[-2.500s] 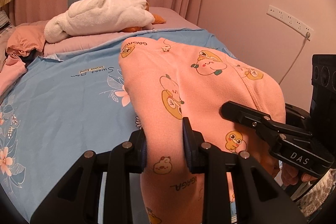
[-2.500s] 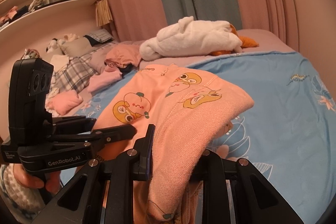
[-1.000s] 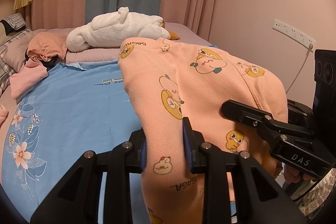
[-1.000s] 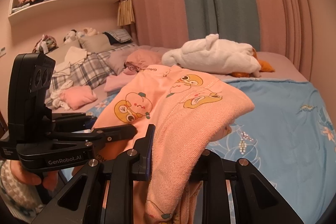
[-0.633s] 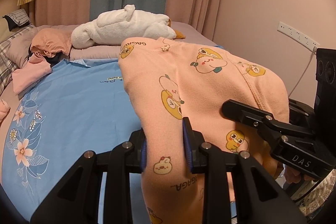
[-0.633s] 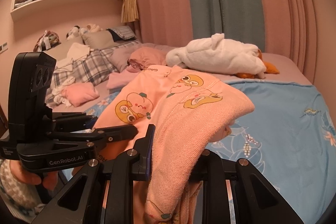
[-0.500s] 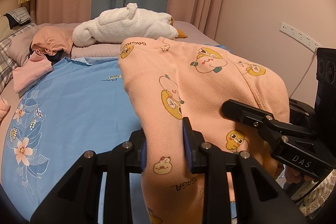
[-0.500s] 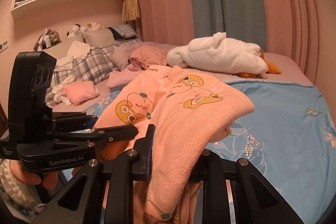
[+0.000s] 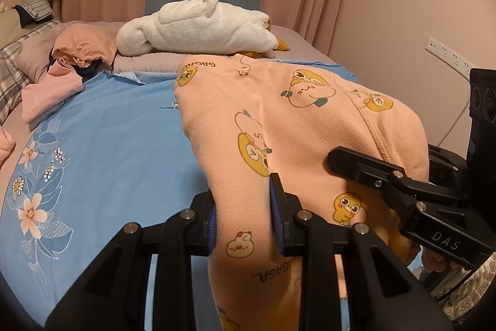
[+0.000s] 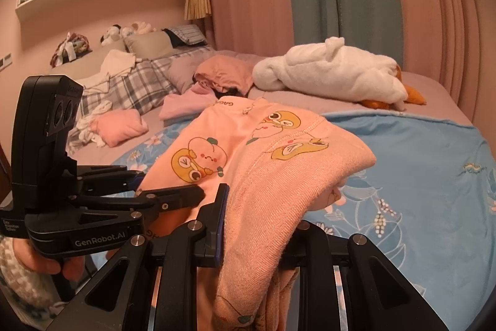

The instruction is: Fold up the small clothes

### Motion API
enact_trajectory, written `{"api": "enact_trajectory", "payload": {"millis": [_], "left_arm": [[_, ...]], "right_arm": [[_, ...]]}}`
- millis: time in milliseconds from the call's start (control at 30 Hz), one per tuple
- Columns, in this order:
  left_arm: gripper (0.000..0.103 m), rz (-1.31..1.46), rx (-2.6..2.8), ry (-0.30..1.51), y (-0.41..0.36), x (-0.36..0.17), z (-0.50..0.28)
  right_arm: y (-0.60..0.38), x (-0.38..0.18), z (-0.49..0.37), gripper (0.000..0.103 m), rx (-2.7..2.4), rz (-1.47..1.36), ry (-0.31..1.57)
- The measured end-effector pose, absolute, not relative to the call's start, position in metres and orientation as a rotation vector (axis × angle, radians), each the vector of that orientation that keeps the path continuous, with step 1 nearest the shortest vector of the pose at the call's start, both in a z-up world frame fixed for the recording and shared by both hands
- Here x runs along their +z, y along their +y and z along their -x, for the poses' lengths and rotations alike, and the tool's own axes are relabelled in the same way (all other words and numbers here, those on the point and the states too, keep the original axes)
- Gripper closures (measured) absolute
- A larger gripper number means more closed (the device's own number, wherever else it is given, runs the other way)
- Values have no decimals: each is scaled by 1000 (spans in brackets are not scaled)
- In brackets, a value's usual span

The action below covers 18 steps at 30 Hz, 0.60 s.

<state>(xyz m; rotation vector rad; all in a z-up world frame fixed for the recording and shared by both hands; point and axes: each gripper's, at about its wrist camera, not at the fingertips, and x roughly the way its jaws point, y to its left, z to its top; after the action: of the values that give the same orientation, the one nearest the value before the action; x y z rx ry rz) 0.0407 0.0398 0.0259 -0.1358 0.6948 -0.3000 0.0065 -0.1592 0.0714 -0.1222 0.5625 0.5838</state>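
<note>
Blue bedspread point(image 9: 102, 138) is filling the frame's left half. We are clamping the peach garment point(image 9: 310, 120) in our left gripper point(image 9: 245, 216) at lower centre. Our right gripper point(image 10: 257, 222) is pinching it too.

bed point(image 10: 440, 89) carries blue sheet point(image 9: 117, 132), white plush point(image 9: 198, 30), clothes point(image 10: 121, 126).

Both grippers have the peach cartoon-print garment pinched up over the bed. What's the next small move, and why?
Probably lower both together toward the blue sheet. The left gripper and right gripper each clamp a bunched edge of the peach garment, which hangs off the bed, its far end drooping. It needs to lie flat before any fold.
</note>
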Motion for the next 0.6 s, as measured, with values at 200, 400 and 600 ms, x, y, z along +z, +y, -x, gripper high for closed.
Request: {"api": "enact_trajectory", "payload": {"millis": [200,400,600], "left_arm": [[75,145,-288,705,49,18,-50],[75,151,-284,708,57,13,-59],[75,153,-272,720,61,7,-66]], "right_arm": [[-150,67,-14,77,590,132,578],[-142,64,-20,77,597,139,585],[-135,58,-26,78,603,145,595]]}}
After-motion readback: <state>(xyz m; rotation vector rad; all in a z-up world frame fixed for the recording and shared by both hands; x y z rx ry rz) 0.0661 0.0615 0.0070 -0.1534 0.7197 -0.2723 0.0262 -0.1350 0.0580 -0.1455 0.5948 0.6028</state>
